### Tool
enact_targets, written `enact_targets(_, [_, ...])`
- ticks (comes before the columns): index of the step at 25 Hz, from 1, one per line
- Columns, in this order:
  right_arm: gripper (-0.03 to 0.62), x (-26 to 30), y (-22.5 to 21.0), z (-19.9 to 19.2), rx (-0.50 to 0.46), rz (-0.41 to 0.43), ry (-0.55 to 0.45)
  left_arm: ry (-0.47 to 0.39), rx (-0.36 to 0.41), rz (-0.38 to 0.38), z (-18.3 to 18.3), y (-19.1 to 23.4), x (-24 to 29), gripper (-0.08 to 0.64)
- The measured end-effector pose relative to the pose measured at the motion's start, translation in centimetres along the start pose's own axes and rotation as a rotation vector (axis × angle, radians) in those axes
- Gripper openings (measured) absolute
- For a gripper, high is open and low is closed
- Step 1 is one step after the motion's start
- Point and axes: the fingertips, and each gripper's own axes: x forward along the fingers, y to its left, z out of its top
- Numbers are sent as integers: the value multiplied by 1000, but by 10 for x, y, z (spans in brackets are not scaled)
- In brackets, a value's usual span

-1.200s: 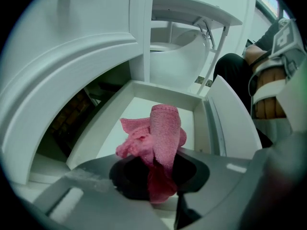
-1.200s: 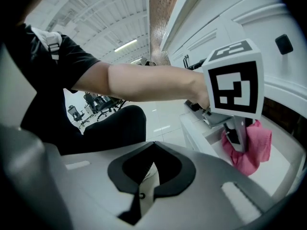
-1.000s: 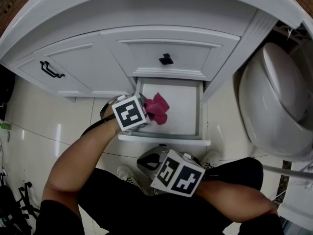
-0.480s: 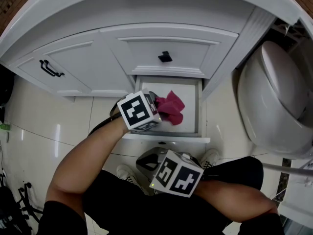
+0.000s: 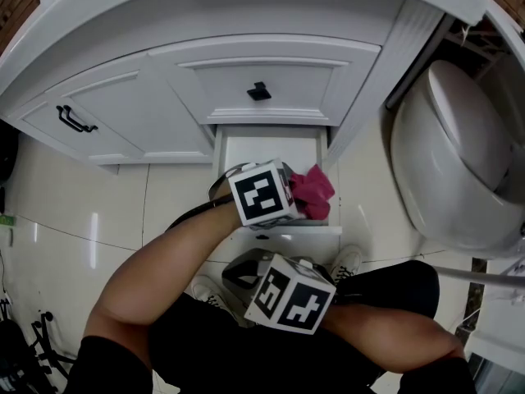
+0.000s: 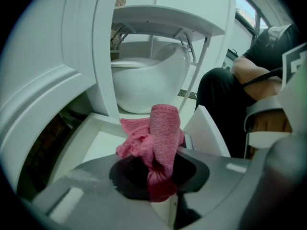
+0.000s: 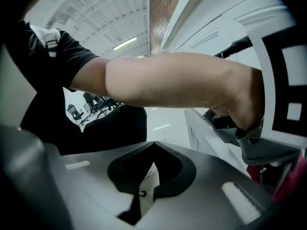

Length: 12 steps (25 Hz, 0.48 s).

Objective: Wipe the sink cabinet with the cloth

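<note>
The white sink cabinet (image 5: pixel 164 97) has its lowest drawer (image 5: pixel 271 148) pulled open. My left gripper (image 5: pixel 294 195) reaches into the drawer's front right corner, shut on a crumpled pink cloth (image 5: pixel 316 189). In the left gripper view the cloth (image 6: pixel 160 133) bunches up out of the closed jaws of the left gripper (image 6: pixel 160 176) over the drawer's white floor (image 6: pixel 91 150). My right gripper (image 5: pixel 246 271) hangs low over the person's lap, outside the drawer. In the right gripper view the right gripper (image 7: pixel 152 164) is shut on nothing and faces the left forearm (image 7: pixel 182 83).
A white toilet (image 5: pixel 451 162) stands close to the cabinet's right side. A black knob (image 5: pixel 259 91) sits on the drawer above, and a black handle (image 5: pixel 72 120) on the left door. The person's legs and shoes (image 5: pixel 344 263) crowd the tiled floor (image 5: pixel 66 220) before the drawer.
The left gripper has carried the pink cloth from the drawer's left side across to its right front corner. The right gripper has hardly moved.
</note>
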Motion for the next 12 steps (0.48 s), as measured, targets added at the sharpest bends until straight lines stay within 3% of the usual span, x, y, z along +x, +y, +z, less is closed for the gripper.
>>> enact_targets(12, [6,4,2,-1,-6,7,12,97,-22,24,-48,7,-16,97])
